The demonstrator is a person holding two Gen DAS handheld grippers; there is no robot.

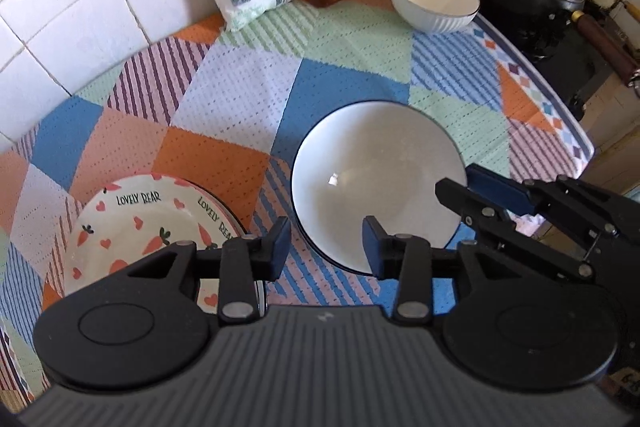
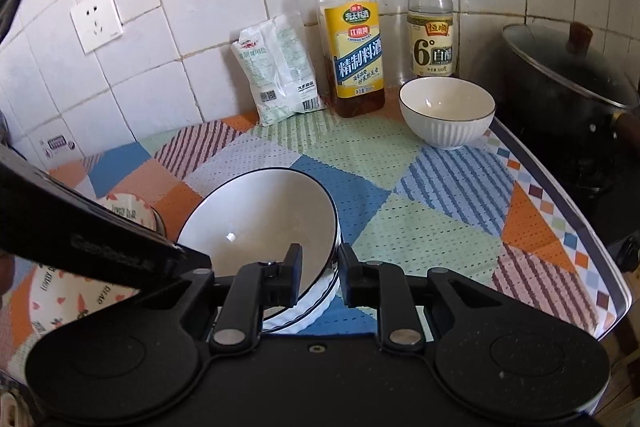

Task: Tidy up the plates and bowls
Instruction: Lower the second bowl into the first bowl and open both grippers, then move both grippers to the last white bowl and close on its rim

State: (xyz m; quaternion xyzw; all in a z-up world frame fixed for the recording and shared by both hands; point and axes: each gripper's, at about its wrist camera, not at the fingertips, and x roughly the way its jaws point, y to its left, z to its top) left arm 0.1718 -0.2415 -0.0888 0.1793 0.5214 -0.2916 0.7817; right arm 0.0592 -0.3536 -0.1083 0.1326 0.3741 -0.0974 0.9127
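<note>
Straddling the near rim of the big white bowl [image 2: 256, 227], the right gripper [image 2: 320, 277] is sitting with one finger inside the bowl and the other outside its ribbed wall; the jaws are narrow but a gap is showing on the outer side, so they are not yet pinching. That bowl appears to be nested on a second one of the same kind, and it is tilting away from the jaws. From the left wrist view the same bowl [image 1: 376, 183] is lying just ahead of the left gripper [image 1: 326, 247], whose jaws are standing wide and holding nothing, its right finger over the bowl's near edge.

Off to the left of both sets of jaws, the carrot-print plates [image 1: 152, 223] are resting in a short stack on the patterned mat [image 1: 240, 99]. Well beyond the jaws, toward the back right, the small ribbed bowl [image 2: 447, 111] is standing alone, just in front of the vinegar bottle [image 2: 432, 23] and beside the cooking wine bottle [image 2: 352, 39], with the salt bag [image 2: 280, 67] further left and the lidded pot [image 2: 568, 75] to the right.

The right gripper looks the nearer one for a rim grasp. Nothing is lying between the jaws and the small bowl, though the bottles are standing close behind it.
</note>
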